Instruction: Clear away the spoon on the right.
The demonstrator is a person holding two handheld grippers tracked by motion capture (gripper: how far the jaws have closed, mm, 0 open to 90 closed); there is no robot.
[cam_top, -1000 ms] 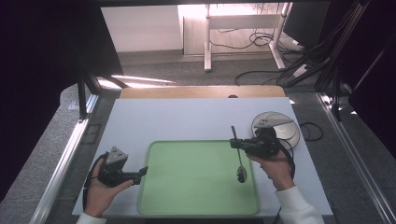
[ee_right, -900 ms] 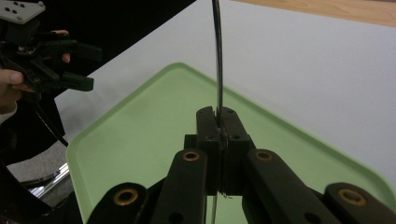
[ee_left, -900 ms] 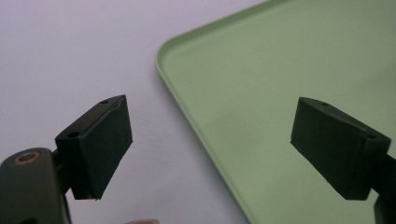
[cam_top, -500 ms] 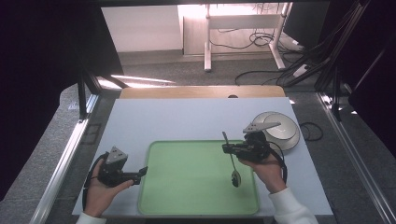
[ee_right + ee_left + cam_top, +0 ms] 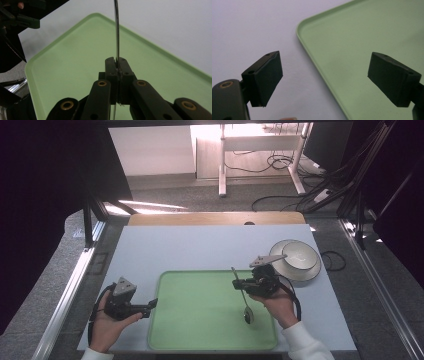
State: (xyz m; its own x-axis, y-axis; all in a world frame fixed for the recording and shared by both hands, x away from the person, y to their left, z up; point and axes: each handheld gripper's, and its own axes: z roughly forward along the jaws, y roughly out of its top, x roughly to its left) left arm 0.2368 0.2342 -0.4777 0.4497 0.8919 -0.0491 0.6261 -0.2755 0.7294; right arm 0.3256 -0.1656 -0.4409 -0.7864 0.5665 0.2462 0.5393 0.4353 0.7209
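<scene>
A metal spoon (image 5: 241,292) is over the right half of the green tray (image 5: 200,320). Its handle points away from me and its bowl (image 5: 247,316) is at the near end. My right gripper (image 5: 239,284) is shut on the middle of the handle. In the right gripper view the thin handle (image 5: 117,30) rises from between the closed jaws of my right gripper (image 5: 117,62) above the tray (image 5: 75,62). I cannot tell whether the bowl touches the tray. My left gripper (image 5: 151,305) stands open at the tray's left rim. Its pads (image 5: 265,77) straddle the tray's rim (image 5: 312,57) with nothing between them.
A round grey plate (image 5: 295,260) sits on the white table (image 5: 200,245) just beyond the tray's right corner, behind my right hand. A wooden strip (image 5: 215,218) runs along the table's far edge. The left gripper (image 5: 25,17) appears at the top left of the right gripper view.
My right gripper has carried the spoon leftward and slightly nearer, from beside the plate to over the tray. The left gripper has stayed put and open.
</scene>
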